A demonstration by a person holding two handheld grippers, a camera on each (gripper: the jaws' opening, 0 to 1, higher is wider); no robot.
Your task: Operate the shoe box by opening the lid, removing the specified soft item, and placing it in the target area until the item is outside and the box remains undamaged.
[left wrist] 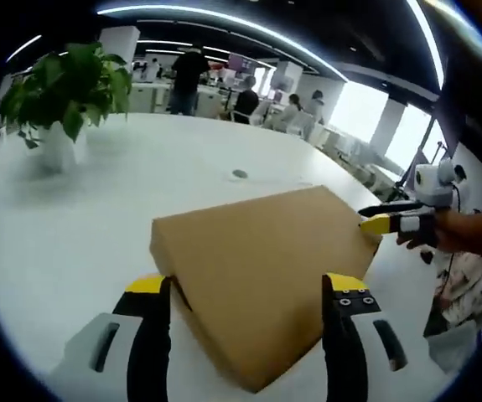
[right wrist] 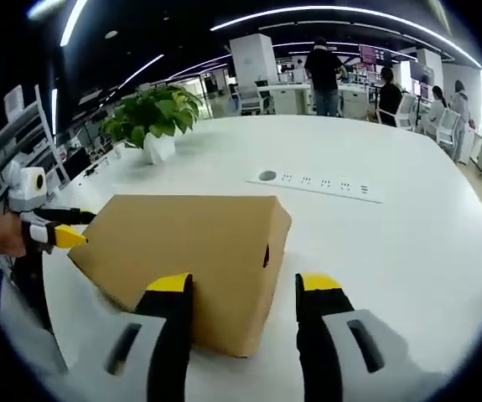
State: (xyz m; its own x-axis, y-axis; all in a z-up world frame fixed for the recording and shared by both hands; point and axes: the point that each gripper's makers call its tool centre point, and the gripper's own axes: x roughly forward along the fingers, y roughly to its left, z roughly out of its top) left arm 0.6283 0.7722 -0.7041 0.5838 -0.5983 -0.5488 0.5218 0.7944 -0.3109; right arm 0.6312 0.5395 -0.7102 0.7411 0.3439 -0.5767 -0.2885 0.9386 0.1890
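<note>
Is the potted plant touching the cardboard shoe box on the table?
Apart. The right gripper view shows bare white table between the potted plant and the shoe box.

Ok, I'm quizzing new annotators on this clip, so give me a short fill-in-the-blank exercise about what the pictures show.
1. The lid of the cardboard shoe box is ____.
2. The box rests on a table whose colour is ____.
3. The jaw tips of the left gripper and right gripper are coloured ____.
4. The potted plant has leaves coloured ____.

Missing words: closed; white; yellow; green.
</note>
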